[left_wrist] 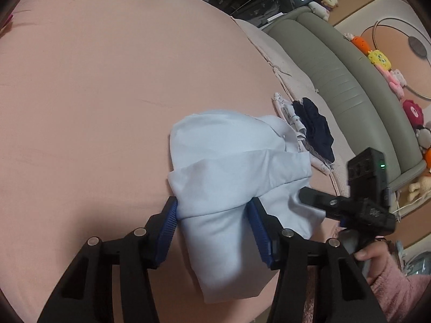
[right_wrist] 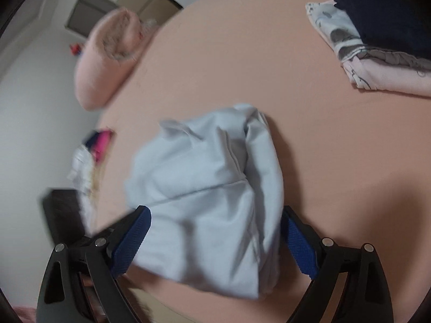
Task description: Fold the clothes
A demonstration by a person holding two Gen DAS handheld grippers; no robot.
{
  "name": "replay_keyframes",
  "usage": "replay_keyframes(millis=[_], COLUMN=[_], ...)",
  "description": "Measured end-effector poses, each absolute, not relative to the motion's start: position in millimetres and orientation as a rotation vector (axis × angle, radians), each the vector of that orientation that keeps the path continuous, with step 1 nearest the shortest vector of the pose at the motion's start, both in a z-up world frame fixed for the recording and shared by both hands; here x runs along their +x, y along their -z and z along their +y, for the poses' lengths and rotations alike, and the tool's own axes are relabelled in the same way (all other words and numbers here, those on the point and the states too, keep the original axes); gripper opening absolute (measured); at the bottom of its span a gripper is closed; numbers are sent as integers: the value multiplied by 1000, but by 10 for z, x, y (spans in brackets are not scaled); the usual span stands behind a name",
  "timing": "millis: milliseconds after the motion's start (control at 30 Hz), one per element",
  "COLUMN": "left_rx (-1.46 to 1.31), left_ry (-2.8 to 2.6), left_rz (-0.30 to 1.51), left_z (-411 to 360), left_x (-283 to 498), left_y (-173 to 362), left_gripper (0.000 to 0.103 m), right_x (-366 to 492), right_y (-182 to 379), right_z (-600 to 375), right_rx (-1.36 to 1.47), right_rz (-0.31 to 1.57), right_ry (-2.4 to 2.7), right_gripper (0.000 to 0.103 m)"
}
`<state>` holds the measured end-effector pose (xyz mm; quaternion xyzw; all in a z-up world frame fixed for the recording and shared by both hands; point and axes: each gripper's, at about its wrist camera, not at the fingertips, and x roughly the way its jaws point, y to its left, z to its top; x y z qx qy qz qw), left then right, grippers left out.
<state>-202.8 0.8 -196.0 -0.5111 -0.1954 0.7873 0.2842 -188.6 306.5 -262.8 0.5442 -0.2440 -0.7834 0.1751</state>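
The pale blue garment (left_wrist: 229,167), bunched on the pink bedsheet (left_wrist: 94,80) near the folded pile (left_wrist: 309,132), is light, soft and limp; the left gripper (left_wrist: 215,223) and right gripper (right_wrist: 215,231) each clasp a thick fold, best held at edges

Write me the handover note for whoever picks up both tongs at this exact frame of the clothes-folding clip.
Left tongs: closed on the folded pale blue cotton garment, pads pressing its sides.
Right tongs: astride the same garment; grip unclear through the blur.
Garment lies bundled on the peach bedsheet.
Done: a stack of folded clothes, dark navy piece on top, sits further up the bed.
Left: set the blue garment on the stack, then handle any remaining clothes.
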Motion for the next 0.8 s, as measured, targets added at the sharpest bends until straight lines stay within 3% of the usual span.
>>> replay_keyframes(millis=[167,267,300,333,400,467,533,667,733,800], left_rx=[-1374,-1365,-1363,-1363,-1362,-1353,-1341,-1349,-1361,-1346], left_ry=[-2090,-2079,-2074,-2072,-2093,-2122,-2129,-2083,-2025,-2029], left_rz=[-539,-528,-516,-499,-424,-426,-497,-566,-655,-665], left_z=[-74,8,51,93,163,142,48,-25,-79,-66], left_x=[-1998,-1979,-1981,-1980,-1962,-1945,-1922,-1932,-2012,-2027], left_y=[1996,2014,2005,1995,1954,1939,1942,1977,2085,2077], left_gripper=[55,74,84,88,87,61,47,45,52,52], right_x=[-1859,-1843,-1849,-1855,-1851,-1825,-1789,-1793,-1809,-1819], right_y=[2621,2562,2568,2575,2580,2556,2498,2391,2457,2506], right_z=[2981,2788,2752,2737,2778,2808,2779,2678,2754,2824], right_rx=[1543,1585,1599,1607,1596,1583,1569,1548,1511,1470], right_rz=[-560,-364,-335,-331,-396,-438,-434,-496,-601,-687], right_ry=[2173,2170,2179,2190,2217,2250,2272,2270,2242,2213], right_gripper=[101,103,103,103,103,98,59,56,64,66])
